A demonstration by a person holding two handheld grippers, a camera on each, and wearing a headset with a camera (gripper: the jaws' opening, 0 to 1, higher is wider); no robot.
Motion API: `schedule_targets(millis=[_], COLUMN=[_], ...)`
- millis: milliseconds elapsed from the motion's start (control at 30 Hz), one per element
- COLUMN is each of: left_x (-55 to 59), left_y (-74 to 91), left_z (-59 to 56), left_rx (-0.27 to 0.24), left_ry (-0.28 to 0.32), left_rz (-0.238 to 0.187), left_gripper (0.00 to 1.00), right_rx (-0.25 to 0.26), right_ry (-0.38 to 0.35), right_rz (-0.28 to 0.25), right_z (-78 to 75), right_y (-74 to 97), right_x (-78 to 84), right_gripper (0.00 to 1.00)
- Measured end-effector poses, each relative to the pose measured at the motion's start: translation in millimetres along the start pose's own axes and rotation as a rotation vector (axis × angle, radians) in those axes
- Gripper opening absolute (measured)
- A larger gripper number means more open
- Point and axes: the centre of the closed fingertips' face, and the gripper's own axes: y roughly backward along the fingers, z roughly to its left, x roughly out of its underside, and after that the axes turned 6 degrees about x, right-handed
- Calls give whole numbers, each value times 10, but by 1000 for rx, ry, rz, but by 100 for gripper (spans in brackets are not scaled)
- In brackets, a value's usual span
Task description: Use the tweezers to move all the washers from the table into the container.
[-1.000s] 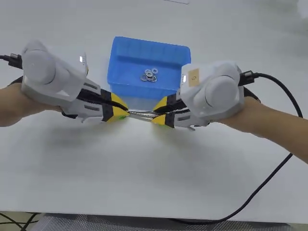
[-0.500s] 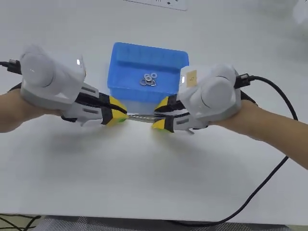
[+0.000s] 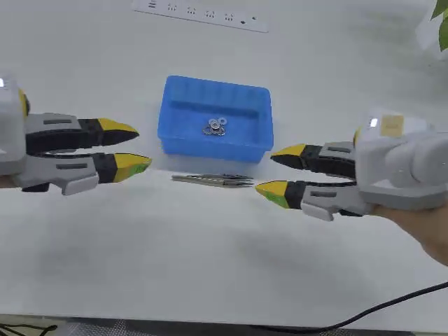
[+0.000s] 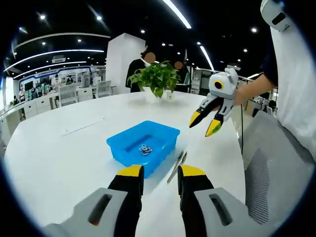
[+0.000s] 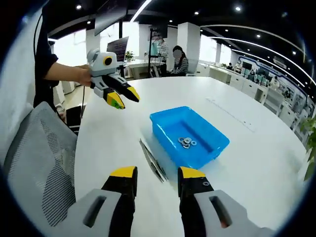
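A blue container (image 3: 214, 119) stands on the white table with several washers (image 3: 215, 127) lying in it; it shows in the left gripper view (image 4: 143, 144) and the right gripper view (image 5: 189, 135) too. The metal tweezers (image 3: 212, 180) lie flat on the table just in front of it, also seen as tweezers (image 4: 177, 165) and tweezers (image 5: 152, 160). My left gripper (image 3: 132, 145) is open at the left, well clear of the tweezers. My right gripper (image 3: 279, 173) is open at the right, its tips close to the tweezers' end.
A white power strip (image 3: 199, 15) lies at the table's far edge. A black cable (image 3: 392, 302) trails off the front right. A potted plant (image 4: 158, 81) stands on the table's far end, with a mesh chair (image 5: 37, 163) beside the table.
Both grippers were together on the tweezers in front of the container; now they have opened and drawn apart to left and right, and the tweezers lie free on the table.
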Motion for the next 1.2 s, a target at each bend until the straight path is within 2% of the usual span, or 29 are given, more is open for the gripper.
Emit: schedule_targets(millis=[33,133,300,367,400,433,500,600,667,700,767,900,1033,1133,1200], left_x=[-49,-143,-344,-490,-592,-640,-680,-668,-607,-543,-501,-538,-557,-517,-509], left_y=[51,140,249,277,284,297,312,304,296,308,343,389,425,459,480], left_z=[-5,-53,-156,-240,-310,-328,-392,-451,-484,-494,-484,-526,-568,-590,-592], left_rx=[-18,-26,-41,-19,3,3,7,7,10,14,3,-17,-42,-52,-59], left_ry=[-13,-24,-78,-62,-16,-19,-45,-79,-89,-104,-128,-131,-119,-134,-138], left_rz=[0,-6,-21,-72,-122,-137,-120,-82,-39,-1,39,47,40,74,82], left_gripper=[32,39,57,65,68,71,77,89,100,99,100,100,100,100,100], right_rx=[-1,19,95,109,113,116,119,121,125,139,155,165,165,143,137], right_ry=[0,18,5,-3,-2,-2,-4,-2,-9,-5,12,22,27,58,75], right_rz=[-9,-24,-85,-100,-109,-115,-122,-124,-126,-127,-124,-121,-114,-103,-92], right_z=[8,-6,-89,-96,-88,-79,-52,-6,8,10,10,40,114,214,243], right_y=[78,233,430,471,498,512,544,569,573,571,576,593,592,589,598], right_x=[-28,-84,-218,-241,-254,-266,-281,-282,-286,-293,-301,-312,-299,-277,-252], right_gripper=[35,40,53,58,61,63,68,75,81,85,93,100,100,100,100])
